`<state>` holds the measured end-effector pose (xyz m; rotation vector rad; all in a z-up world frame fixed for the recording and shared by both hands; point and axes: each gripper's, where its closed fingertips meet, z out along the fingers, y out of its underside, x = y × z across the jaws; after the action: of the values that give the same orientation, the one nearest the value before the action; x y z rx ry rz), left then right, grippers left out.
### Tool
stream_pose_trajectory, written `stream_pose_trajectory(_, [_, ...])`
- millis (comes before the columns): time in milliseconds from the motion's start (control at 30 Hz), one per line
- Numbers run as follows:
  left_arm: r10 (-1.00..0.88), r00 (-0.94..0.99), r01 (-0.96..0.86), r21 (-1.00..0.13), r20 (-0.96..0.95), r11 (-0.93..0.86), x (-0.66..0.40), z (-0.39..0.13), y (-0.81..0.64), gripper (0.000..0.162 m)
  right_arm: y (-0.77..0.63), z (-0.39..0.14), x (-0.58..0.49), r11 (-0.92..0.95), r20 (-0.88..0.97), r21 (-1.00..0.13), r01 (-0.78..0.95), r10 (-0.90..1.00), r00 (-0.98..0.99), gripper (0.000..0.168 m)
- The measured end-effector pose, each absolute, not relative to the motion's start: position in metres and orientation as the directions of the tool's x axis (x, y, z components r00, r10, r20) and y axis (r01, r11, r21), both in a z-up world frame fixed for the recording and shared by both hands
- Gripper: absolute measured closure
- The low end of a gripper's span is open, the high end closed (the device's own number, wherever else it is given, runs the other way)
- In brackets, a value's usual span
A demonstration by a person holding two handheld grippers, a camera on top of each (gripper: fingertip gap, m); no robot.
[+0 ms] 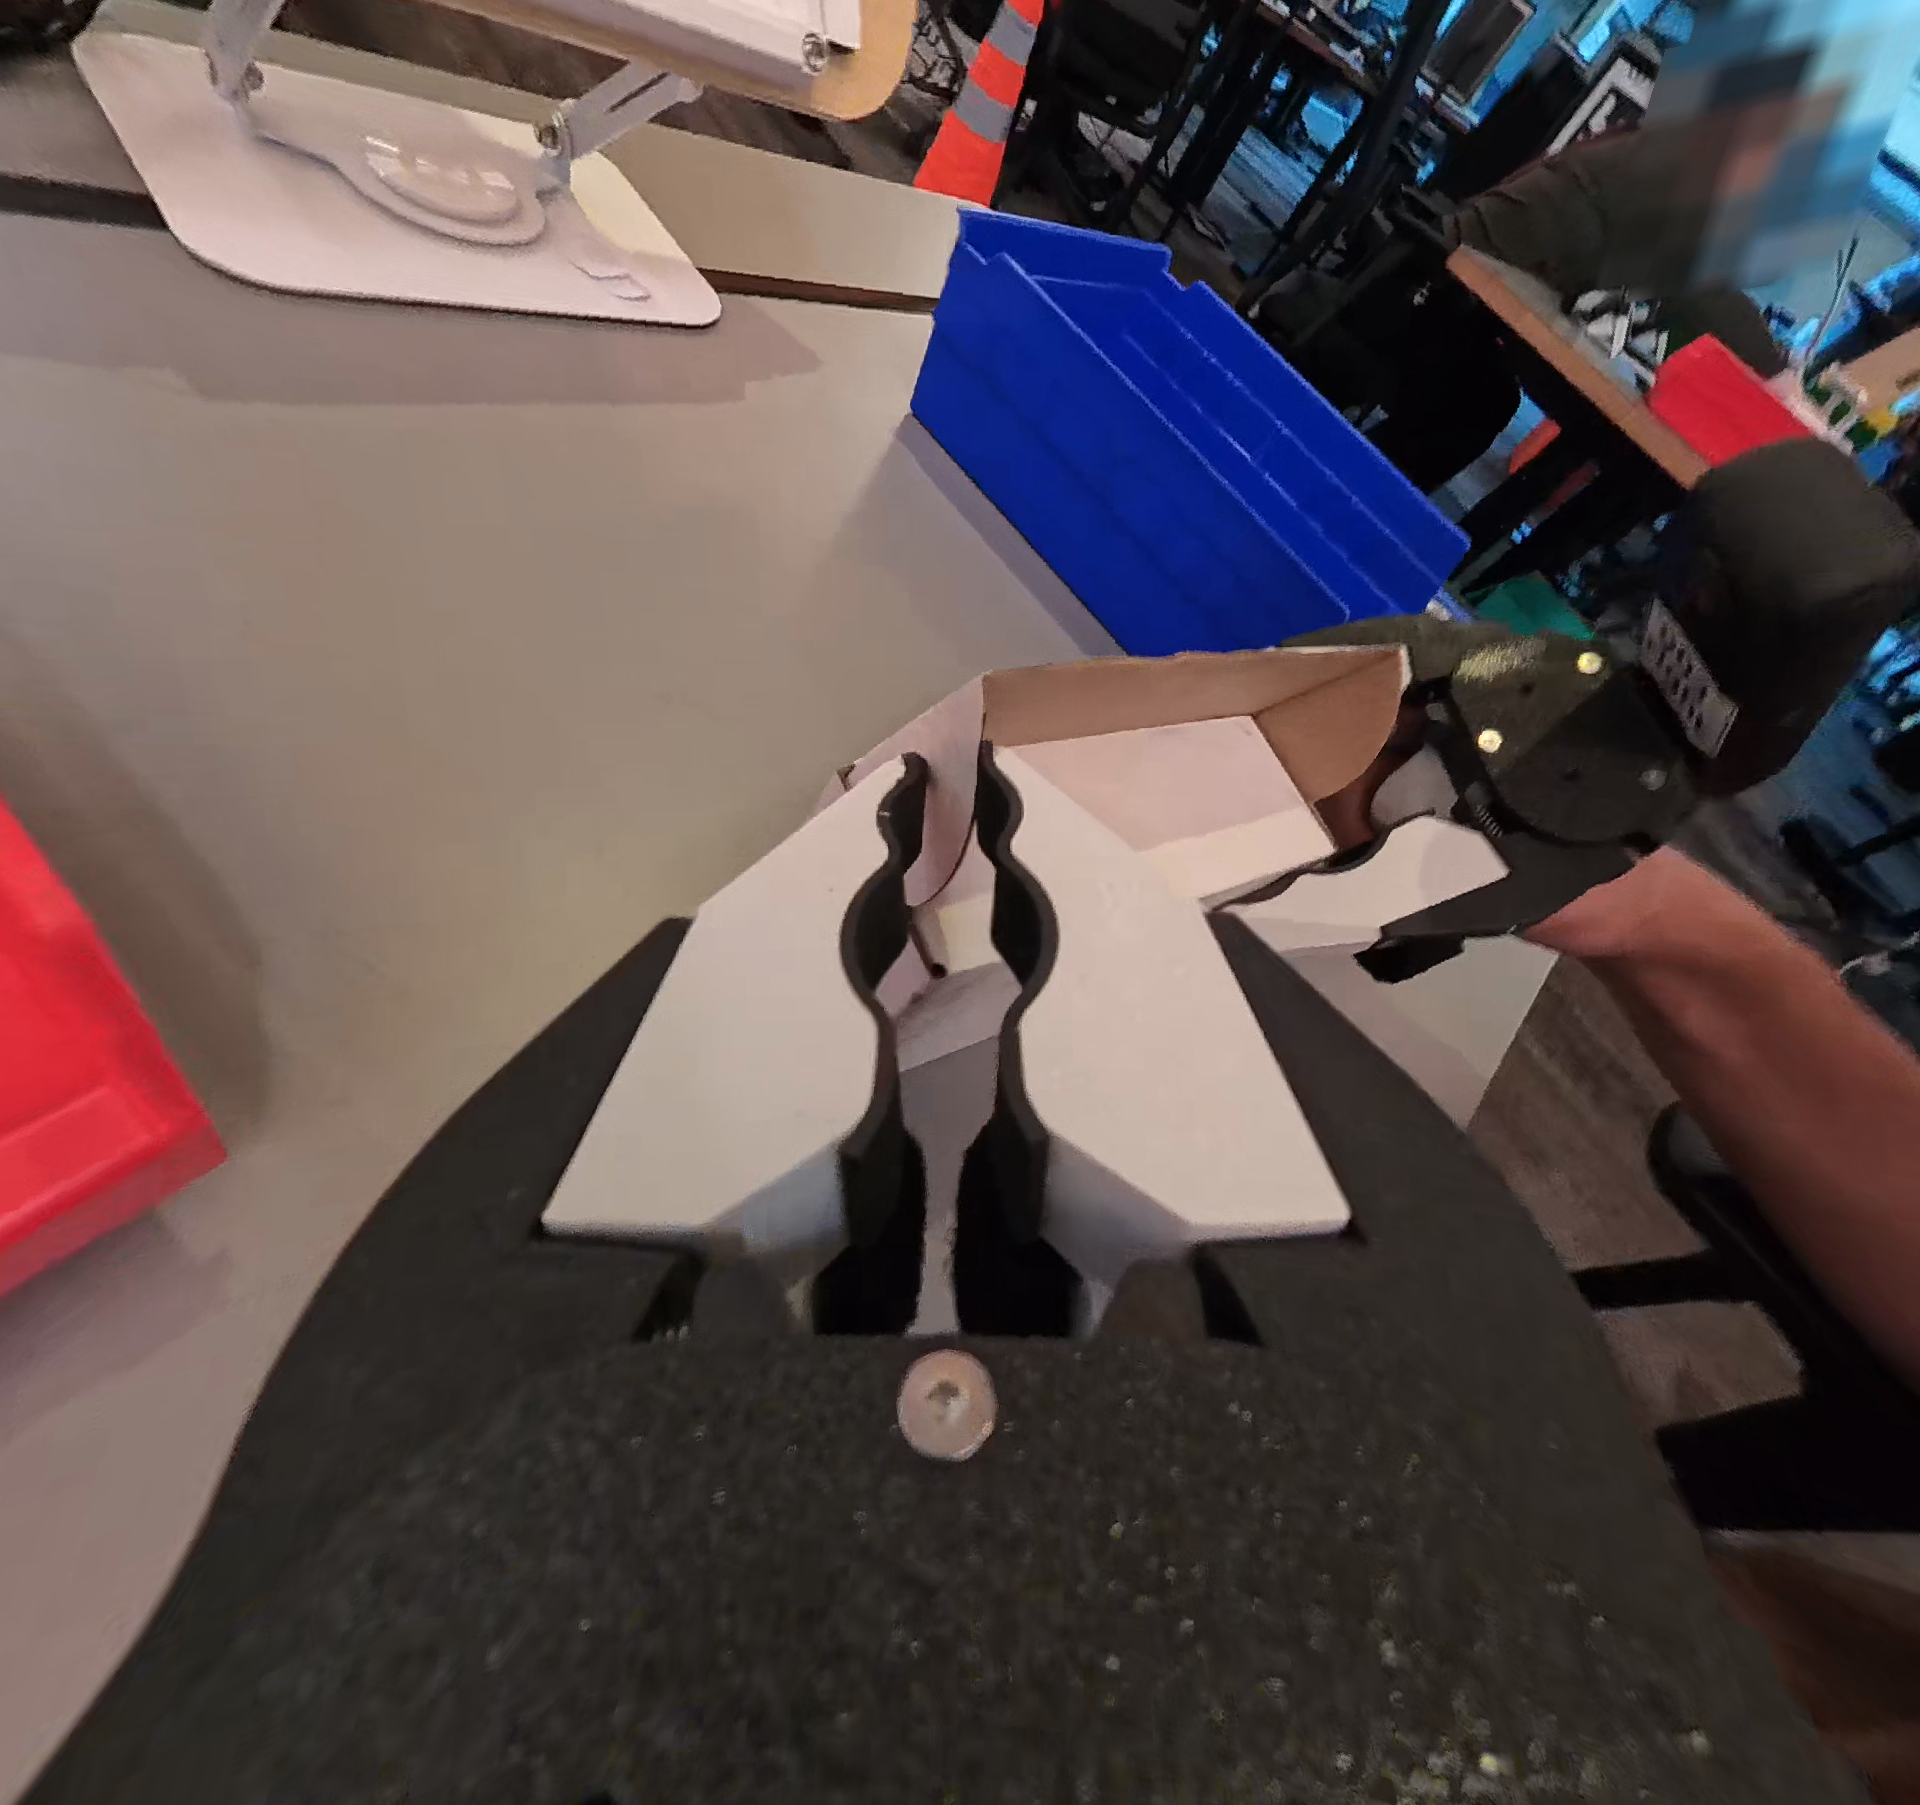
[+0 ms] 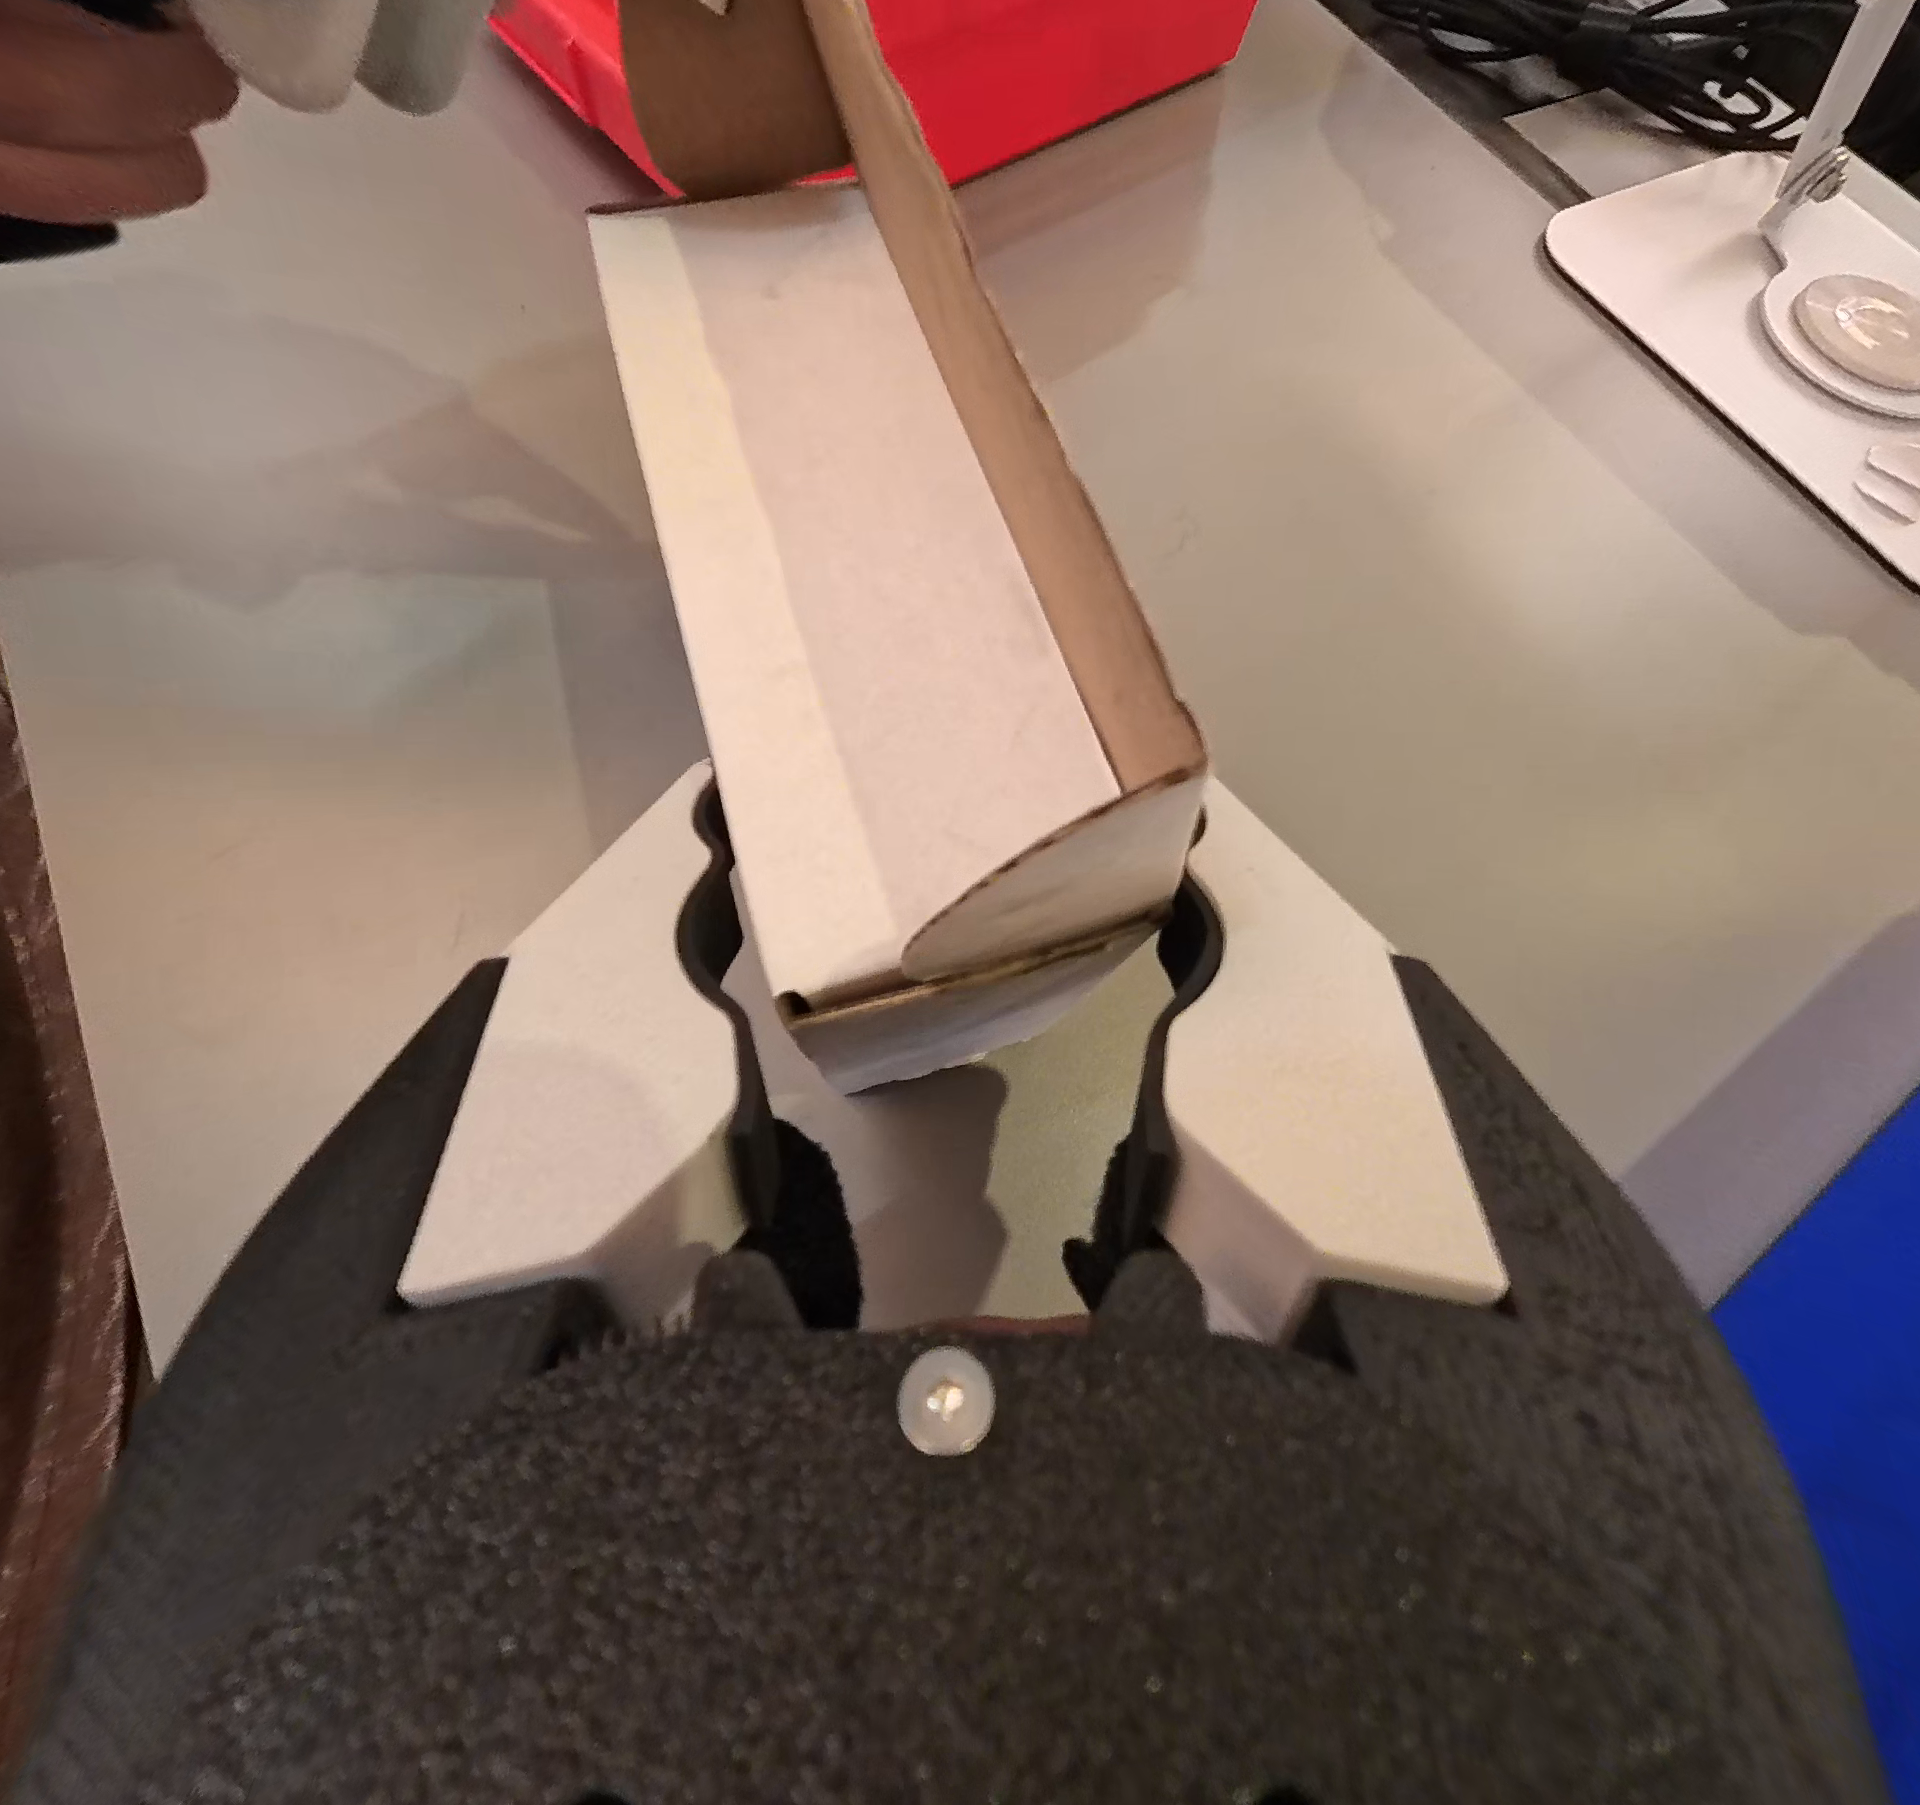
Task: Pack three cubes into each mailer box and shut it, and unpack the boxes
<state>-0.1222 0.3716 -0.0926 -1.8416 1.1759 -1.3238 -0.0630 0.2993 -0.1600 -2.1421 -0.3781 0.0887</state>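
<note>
**White mailer box held between both grippers, lid partly raised**

Cardboard mailer box [image 2: 831, 550], white outside and brown inside, sits on the grey table [image 2: 1455, 664] between the two grippers. Its lid is tilted up, not flat.

Left gripper [image 1: 948, 820]: fingers [image 1: 1013, 903] narrow, pinched on a thin white flap at the box's near end (the flap runs up between the wavy black pads).

Right gripper [image 2: 961, 882]: jaws fairly wide, one on each side of the box's end corner. The rounded side flap touches the right-hand finger; whether the left-hand finger presses the wall, I cannot tell. In the left wrist view this gripper [image 1: 1382, 820] meets the far end of the box, under the raised lid.

Box contents: not visible from either camera.

Surroundings: blue bin [image 1: 1164, 446] just behind the box; red bin [image 2: 1039, 20] on the opposite side; white stand [image 1: 395, 197] carrying a wooden board with papers, further back on the table.
</note>
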Motion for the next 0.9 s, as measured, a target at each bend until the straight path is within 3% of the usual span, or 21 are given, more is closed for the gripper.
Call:
stream_pose_trajectory(300, [-0.735,0.160,-0.302,-0.676,0.659,-0.672,-0.1195,-0.0913,0.3728,0.153,0.2998,-0.1599,-0.0622,-0.520,0.077,-0.823,0.229,0.296,0.952,0.086])
stream_pose_trajectory(467, [-0.725,0.157,-0.288,-0.671,0.671,-0.684,-0.1200,-0.0916,0.3725,0.152,0.2996,-0.1599,-0.0621,-0.520,0.079,-0.822,0.231,0.298,0.951,0.086])
stream_pose_trajectory(700, [-0.790,0.136,-0.258,-0.748,0.598,-0.611,-0.1209,-0.0924,0.3721,0.153,0.2992,-0.1600,-0.0620,-0.520,0.079,-0.822,0.233,0.301,0.950,0.086])
stream_pose_trajectory(900, [-0.902,0.110,-0.212,-0.877,0.417,-0.431,-0.1227,-0.0927,0.3713,0.156,0.2993,-0.1599,-0.0624,-0.514,0.081,-0.825,0.237,0.307,0.948,0.086])
